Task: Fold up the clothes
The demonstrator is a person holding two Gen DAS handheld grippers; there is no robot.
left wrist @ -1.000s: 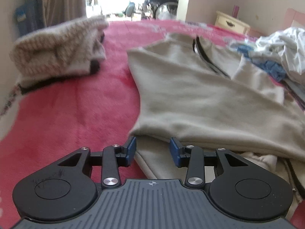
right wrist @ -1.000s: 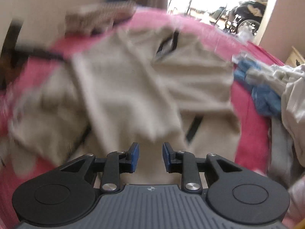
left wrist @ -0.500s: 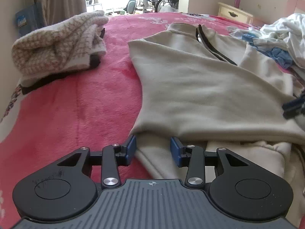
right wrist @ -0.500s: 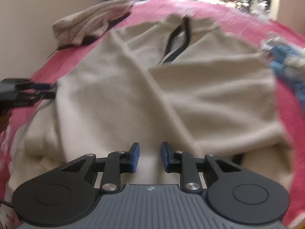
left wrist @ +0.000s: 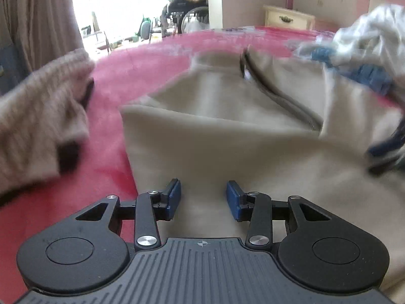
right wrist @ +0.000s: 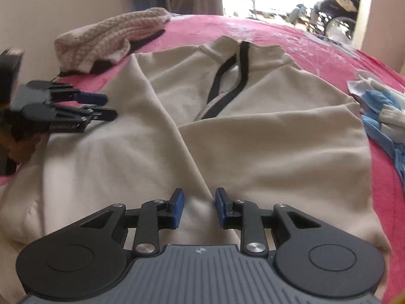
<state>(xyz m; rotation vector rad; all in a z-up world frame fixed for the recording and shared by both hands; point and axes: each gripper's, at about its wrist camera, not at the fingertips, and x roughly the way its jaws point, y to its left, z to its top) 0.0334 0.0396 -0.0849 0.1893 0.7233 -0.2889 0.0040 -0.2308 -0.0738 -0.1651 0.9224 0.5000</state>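
A beige zip-neck sweatshirt [right wrist: 265, 131] lies flat on the pink bed cover, both sleeves folded across its front; it also shows in the left wrist view [left wrist: 227, 136]. Its black-edged zipper collar [right wrist: 240, 58] points away from me. My left gripper [left wrist: 203, 198] is open and empty, low over the sweatshirt's left side; it also shows in the right wrist view [right wrist: 101, 106]. My right gripper [right wrist: 198, 207] is open and empty over the sweatshirt's lower middle, where the sleeves cross. It shows blurred at the right edge of the left wrist view [left wrist: 387, 149].
A folded knitted pink-and-cream garment [right wrist: 111, 38] sits on the bed cover [right wrist: 316, 50] to the left of the sweatshirt. A heap of white and blue clothes [right wrist: 382, 109] lies to the right. A cream nightstand [left wrist: 288, 20] and a wheelchair [left wrist: 187, 12] stand beyond the bed.
My left gripper has moved forward from the hem onto the sweatshirt's body. My right gripper has steadied over the lower middle. Both stay open and empty.
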